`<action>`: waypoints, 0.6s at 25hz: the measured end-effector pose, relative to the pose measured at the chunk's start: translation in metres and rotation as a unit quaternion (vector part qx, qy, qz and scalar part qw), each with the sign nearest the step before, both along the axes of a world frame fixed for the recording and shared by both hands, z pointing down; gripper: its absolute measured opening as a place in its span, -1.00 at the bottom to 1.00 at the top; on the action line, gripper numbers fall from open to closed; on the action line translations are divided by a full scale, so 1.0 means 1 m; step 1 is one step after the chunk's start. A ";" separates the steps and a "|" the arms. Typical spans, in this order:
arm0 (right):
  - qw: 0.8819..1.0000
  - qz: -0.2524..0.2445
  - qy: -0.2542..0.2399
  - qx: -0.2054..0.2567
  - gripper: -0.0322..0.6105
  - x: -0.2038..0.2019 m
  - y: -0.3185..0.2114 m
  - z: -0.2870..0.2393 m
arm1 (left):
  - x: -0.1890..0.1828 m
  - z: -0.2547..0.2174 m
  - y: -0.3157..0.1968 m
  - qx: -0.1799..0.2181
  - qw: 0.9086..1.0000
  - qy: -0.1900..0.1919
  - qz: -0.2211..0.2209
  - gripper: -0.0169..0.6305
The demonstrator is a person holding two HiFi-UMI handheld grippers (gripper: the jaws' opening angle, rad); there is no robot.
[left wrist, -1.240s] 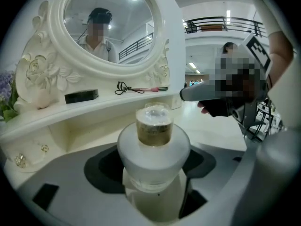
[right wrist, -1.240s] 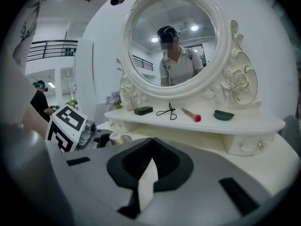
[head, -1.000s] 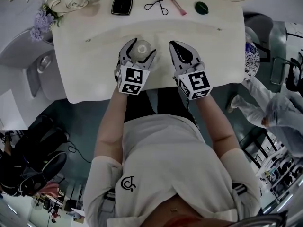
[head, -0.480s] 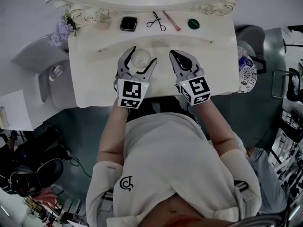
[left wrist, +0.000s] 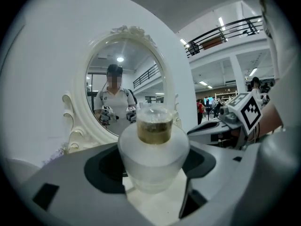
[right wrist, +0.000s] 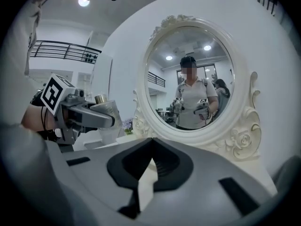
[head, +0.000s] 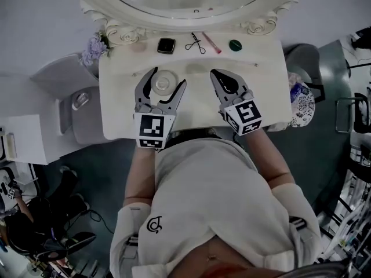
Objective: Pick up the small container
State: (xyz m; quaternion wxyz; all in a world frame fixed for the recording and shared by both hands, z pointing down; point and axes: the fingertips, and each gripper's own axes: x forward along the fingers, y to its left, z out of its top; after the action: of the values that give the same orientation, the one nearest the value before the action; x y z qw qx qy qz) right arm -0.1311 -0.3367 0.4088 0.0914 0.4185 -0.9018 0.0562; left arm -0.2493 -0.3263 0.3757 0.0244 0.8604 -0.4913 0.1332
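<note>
Left gripper (head: 168,77) clamped the small container (head: 160,84) by its wide body, left of the tabletop (head: 261,91) centre, presumably for a steady lift; my right gripper (head: 215,74) sat closed, empty, nearer the right edge.

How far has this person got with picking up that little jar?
Reaching looks done: the left gripper has its jaws closed on the small container, a frosted jar. Whether it has left the dressing table cannot be told, so the lift may remain. The right gripper is shut and empty.
</note>
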 end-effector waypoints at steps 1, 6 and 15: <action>1.000 -0.005 0.000 0.003 -0.88 -0.001 0.001 -0.003 | -0.004 -0.006 0.002 0.009 1.000 -0.001 -0.003 0.13; 1.000 -0.013 0.001 0.024 -0.88 -0.004 0.007 -0.019 | -0.025 -0.026 0.012 0.026 0.999 0.017 -0.018 0.13; 0.999 -0.011 -0.018 0.029 -0.89 -0.004 0.012 -0.035 | -0.042 -0.037 0.017 0.017 0.999 0.030 -0.038 0.13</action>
State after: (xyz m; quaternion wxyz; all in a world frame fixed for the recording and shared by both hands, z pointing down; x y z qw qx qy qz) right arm -0.1354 -0.3243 0.3740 0.0634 0.4096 -0.9093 0.0365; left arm -0.2909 -0.3097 0.3389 0.0296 0.8451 -0.5246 0.0984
